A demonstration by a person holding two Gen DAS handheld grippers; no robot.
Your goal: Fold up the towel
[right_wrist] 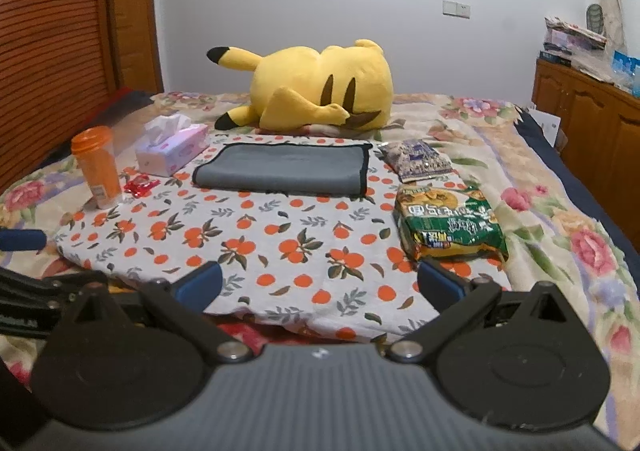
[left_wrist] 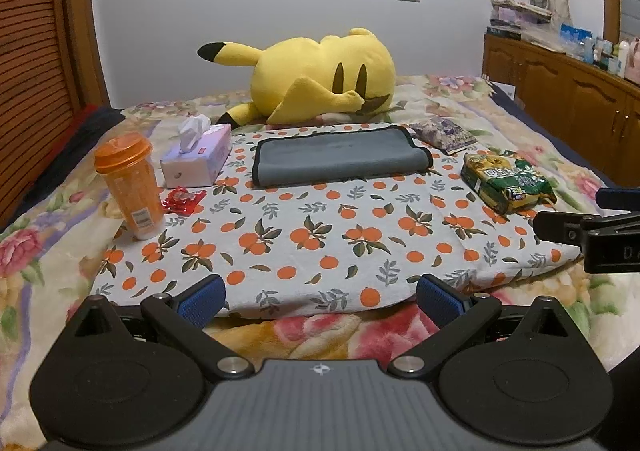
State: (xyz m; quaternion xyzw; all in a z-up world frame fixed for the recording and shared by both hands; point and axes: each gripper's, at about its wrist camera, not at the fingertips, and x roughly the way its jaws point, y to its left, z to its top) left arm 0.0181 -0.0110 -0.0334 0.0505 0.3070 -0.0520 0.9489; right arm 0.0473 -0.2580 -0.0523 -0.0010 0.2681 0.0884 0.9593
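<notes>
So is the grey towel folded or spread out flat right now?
Folded. The grey towel lies as a compact rectangle on the orange-print cloth, with a rounded doubled edge at its left end and layered black-trimmed edges at its right.

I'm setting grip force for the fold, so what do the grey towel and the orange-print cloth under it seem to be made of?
The grey towel looks like soft microfibre or terry: matte, thick, rounded at its fold, with a dark stitched border. The orange-print cloth looks like thin woven cotton: flat, matte, with shallow creases. Both are guesses from appearance alone.
</notes>
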